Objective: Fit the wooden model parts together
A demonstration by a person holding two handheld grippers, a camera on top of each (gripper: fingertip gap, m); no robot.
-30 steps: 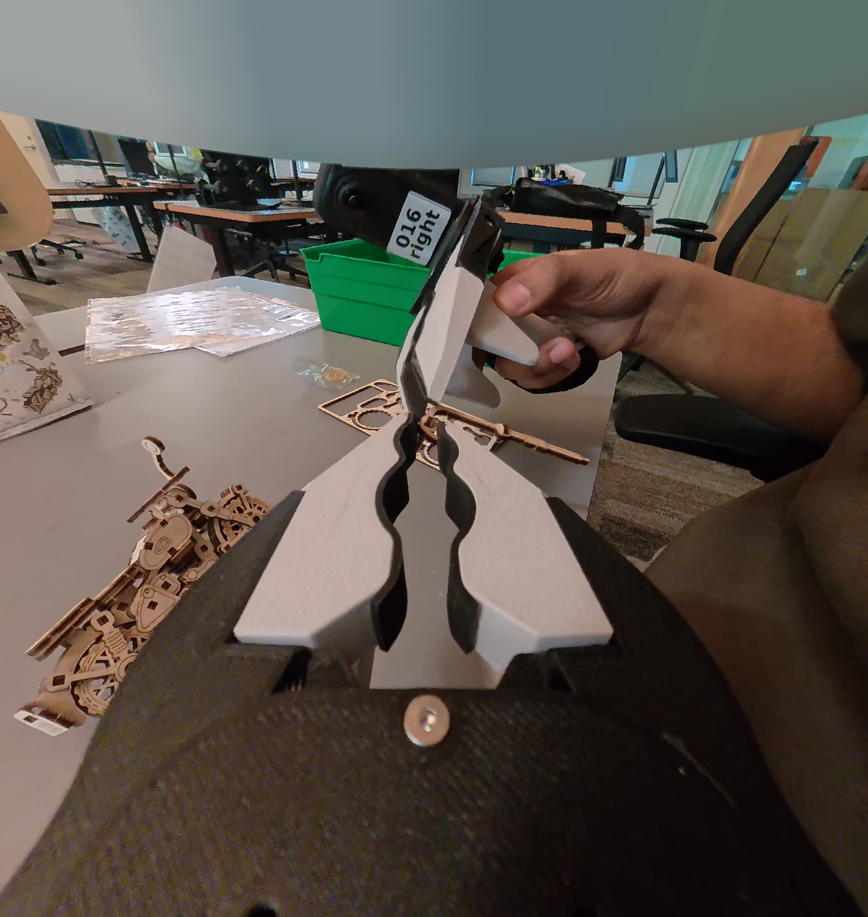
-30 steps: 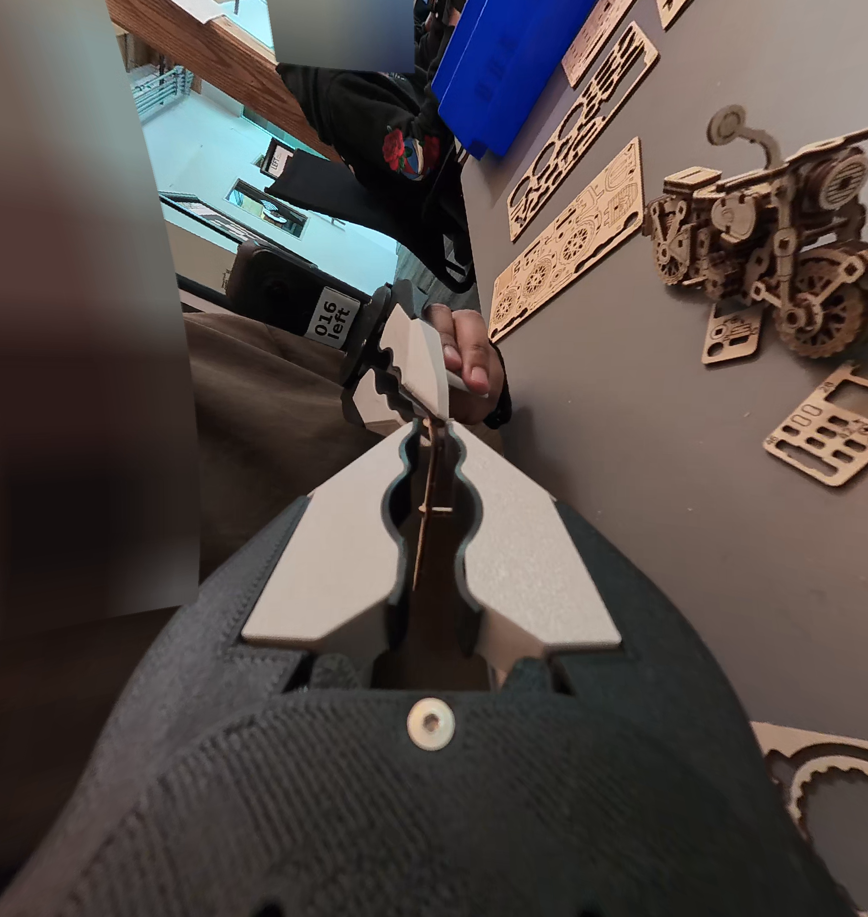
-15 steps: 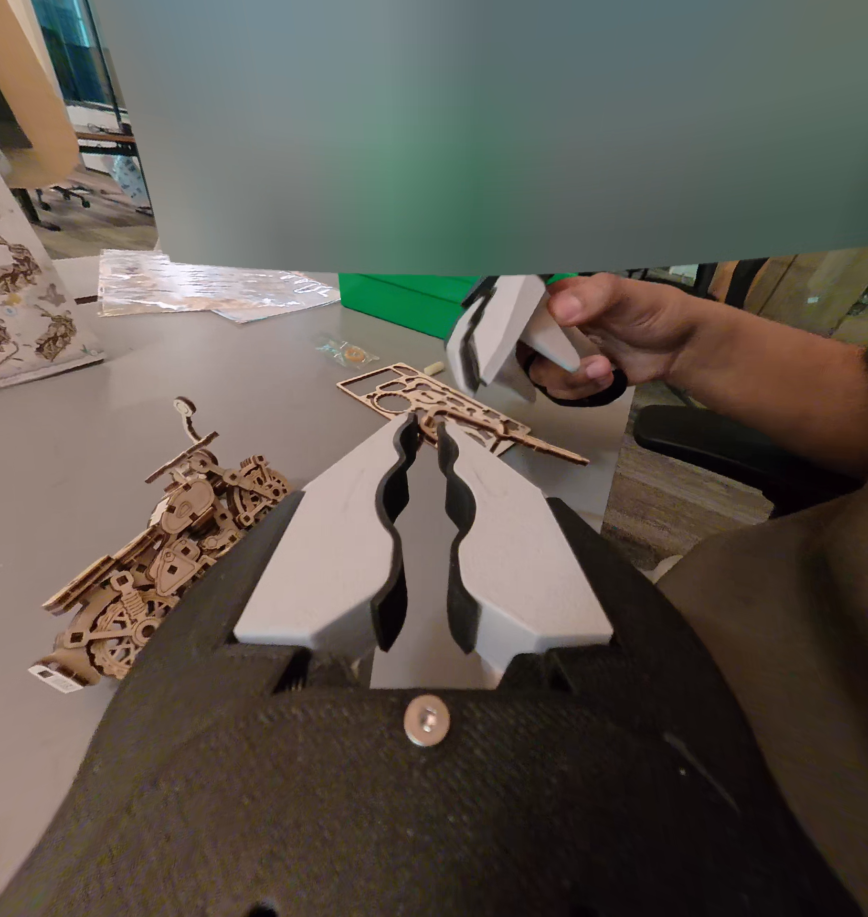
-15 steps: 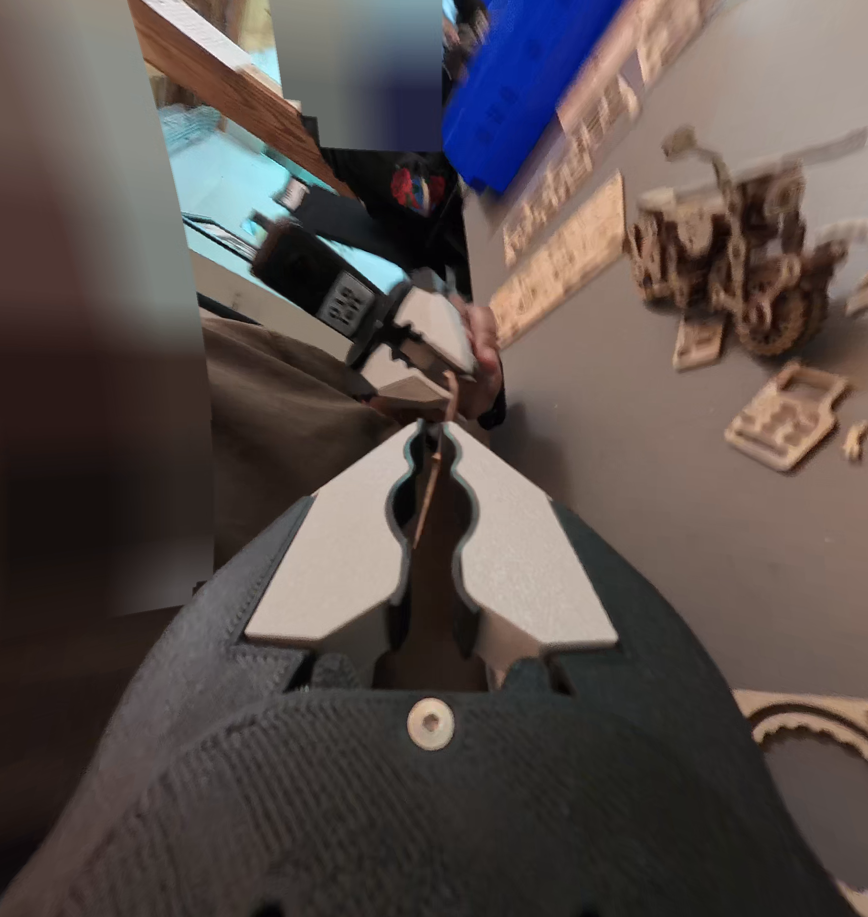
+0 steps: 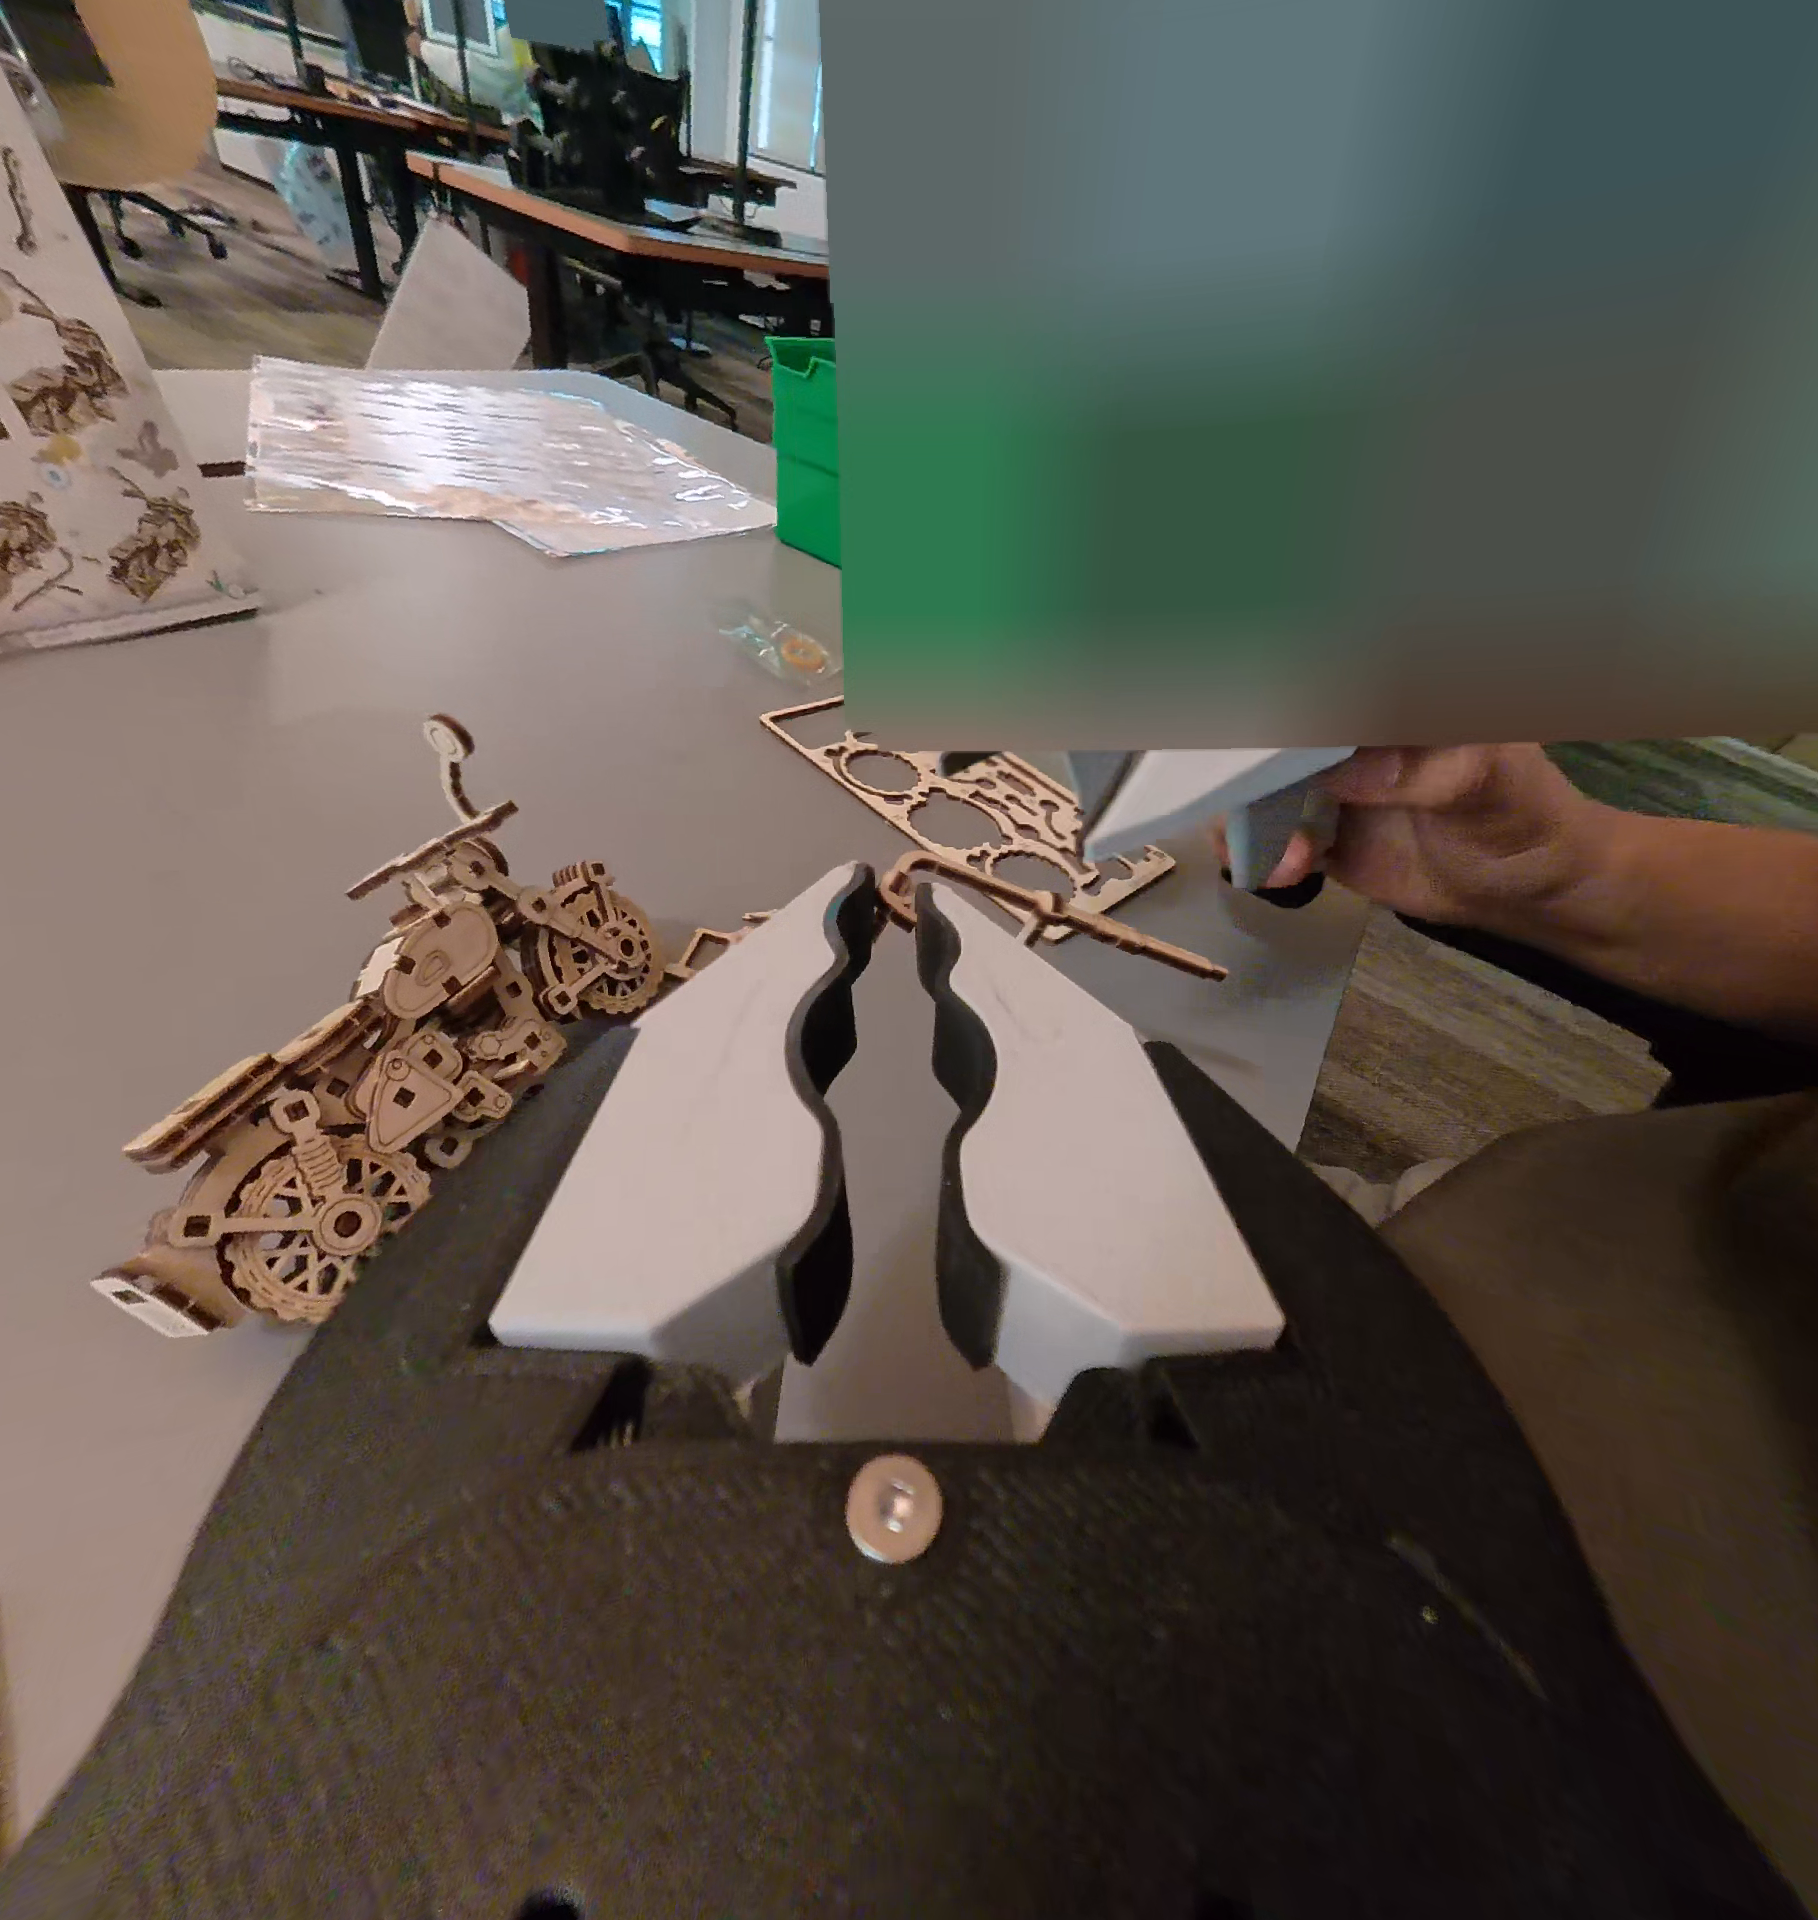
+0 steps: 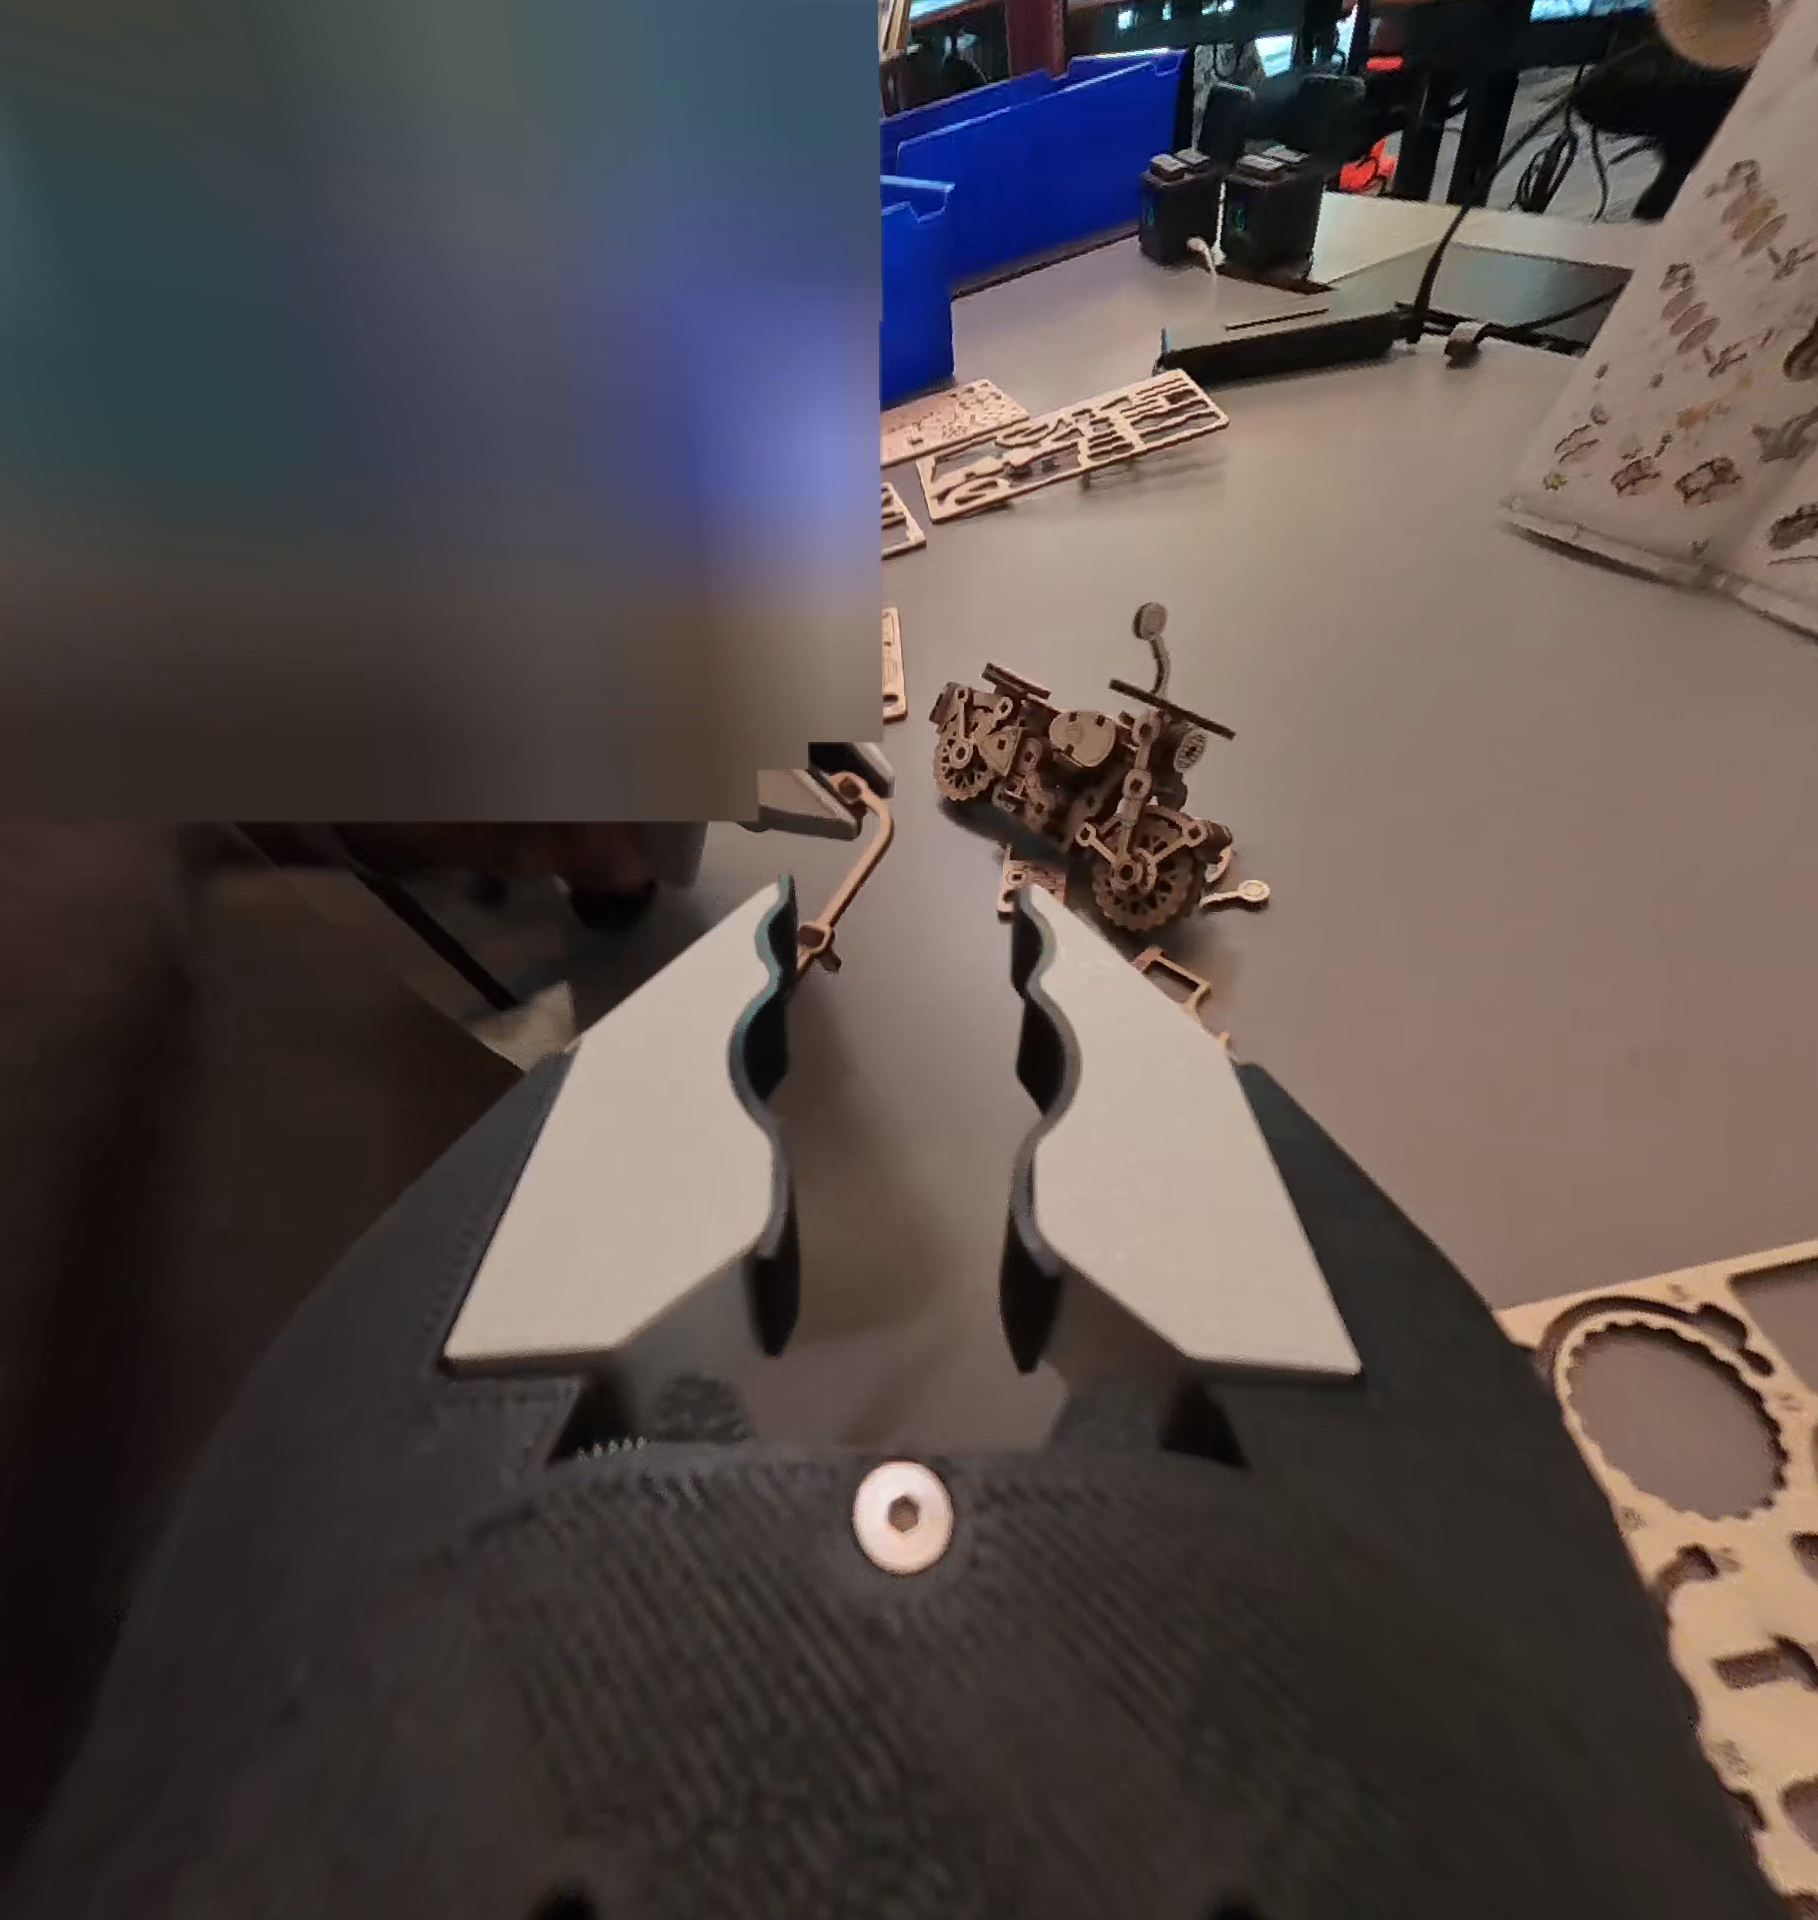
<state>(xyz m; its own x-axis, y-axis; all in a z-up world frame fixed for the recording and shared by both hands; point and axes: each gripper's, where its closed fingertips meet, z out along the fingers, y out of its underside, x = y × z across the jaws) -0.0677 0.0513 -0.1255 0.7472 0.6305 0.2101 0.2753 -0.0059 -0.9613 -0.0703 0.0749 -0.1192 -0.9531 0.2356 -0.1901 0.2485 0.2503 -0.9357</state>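
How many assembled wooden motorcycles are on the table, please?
1. The wooden motorcycle sits on the grey table, just left of the left gripper; the right wrist view shows the same one. Blurred patches could hide others.

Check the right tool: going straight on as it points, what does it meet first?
Likely the thin wooden part in the left tool, just beyond the left fingertip of the right tool. The motorcycle model sits right of that line. Depth is unclear.
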